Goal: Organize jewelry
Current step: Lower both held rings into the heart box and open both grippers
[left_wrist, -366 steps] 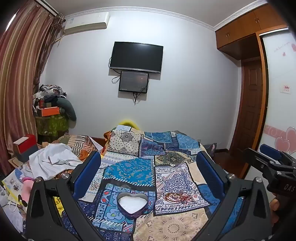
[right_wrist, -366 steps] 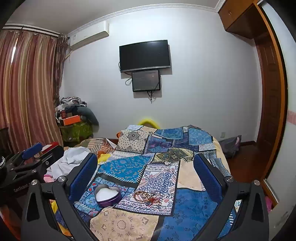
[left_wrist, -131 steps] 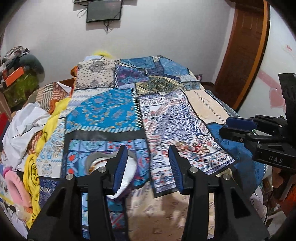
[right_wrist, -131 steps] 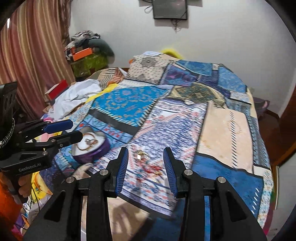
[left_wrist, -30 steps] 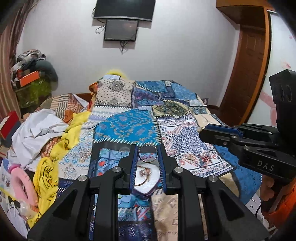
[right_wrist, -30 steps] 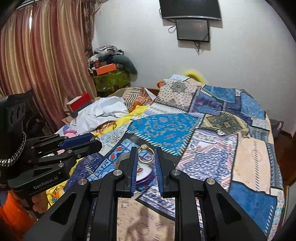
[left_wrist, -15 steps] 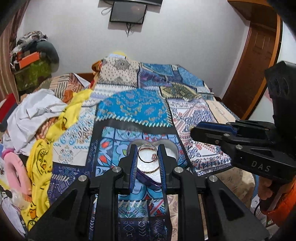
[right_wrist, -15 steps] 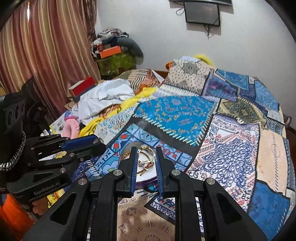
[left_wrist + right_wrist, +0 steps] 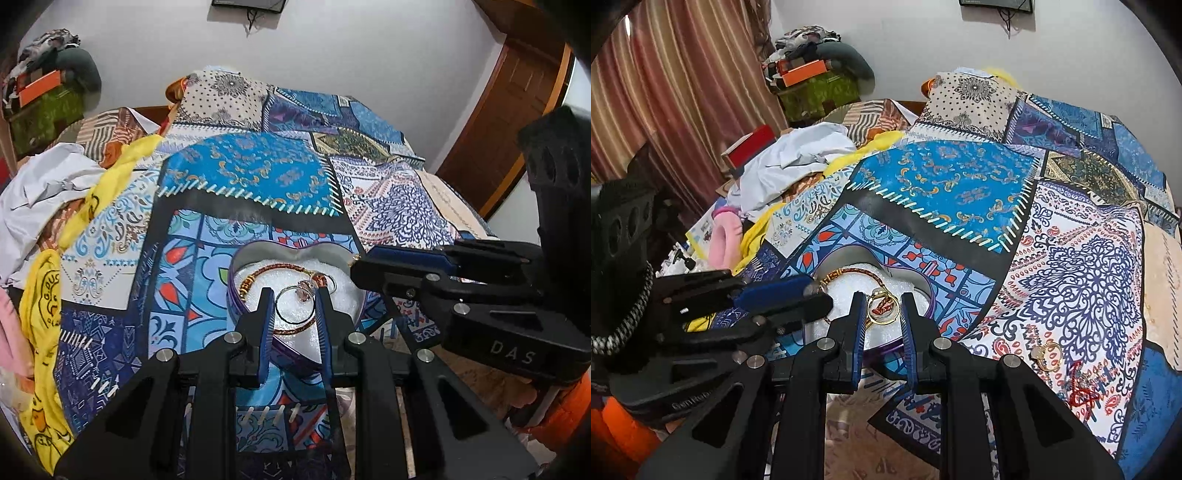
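Observation:
A purple heart-shaped tin (image 9: 236,258) with white padding lies on the patchwork bedspread; it also shows in the right wrist view (image 9: 925,286). A braided red-gold bracelet (image 9: 280,266) and a ring lie inside it. My left gripper (image 9: 294,308) is shut on a thin silver bangle (image 9: 284,319), held just above the tin. My right gripper (image 9: 882,308) is shut on a gold ring (image 9: 884,320) over the same tin. A gold ring (image 9: 1047,356) and red jewelry (image 9: 1082,393) lie on the bedspread to the right.
White cloth (image 9: 790,162) and yellow fabric (image 9: 40,295) are piled along the bed's left side, with a pink item (image 9: 722,240). A wooden door (image 9: 502,110) stands at the right. Each gripper's body appears in the other's view, close beside the tin.
Both grippers have come down and forward, each still holding its ring, and are now directly over the tin. The tin looks larger and nearer.

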### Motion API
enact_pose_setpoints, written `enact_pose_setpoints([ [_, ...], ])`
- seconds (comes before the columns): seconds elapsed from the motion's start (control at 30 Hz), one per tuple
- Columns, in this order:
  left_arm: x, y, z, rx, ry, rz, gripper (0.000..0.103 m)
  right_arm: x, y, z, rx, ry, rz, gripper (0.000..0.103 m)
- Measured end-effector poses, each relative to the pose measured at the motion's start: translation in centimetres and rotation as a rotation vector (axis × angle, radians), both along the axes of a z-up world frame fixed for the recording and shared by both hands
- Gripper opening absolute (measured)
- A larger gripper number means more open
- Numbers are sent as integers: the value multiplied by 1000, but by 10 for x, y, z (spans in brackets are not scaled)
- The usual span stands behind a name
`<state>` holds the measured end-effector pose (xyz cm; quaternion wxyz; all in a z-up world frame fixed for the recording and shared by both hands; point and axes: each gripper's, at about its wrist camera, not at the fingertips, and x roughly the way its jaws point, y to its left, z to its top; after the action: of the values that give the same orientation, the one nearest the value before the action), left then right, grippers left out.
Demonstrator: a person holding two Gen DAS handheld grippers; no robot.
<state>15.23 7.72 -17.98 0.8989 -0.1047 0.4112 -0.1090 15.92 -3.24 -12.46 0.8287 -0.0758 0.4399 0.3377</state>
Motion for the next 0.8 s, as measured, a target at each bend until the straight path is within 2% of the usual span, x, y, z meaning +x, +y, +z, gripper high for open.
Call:
enact_pose_setpoints([
  [0.5,0,2,6,-13,-9,6,21,6,7,-6,-18,22,11,17],
  [0.8,-10,3,23,16,-37,26,21,-1,1,6,-27,-6,2,17],
])
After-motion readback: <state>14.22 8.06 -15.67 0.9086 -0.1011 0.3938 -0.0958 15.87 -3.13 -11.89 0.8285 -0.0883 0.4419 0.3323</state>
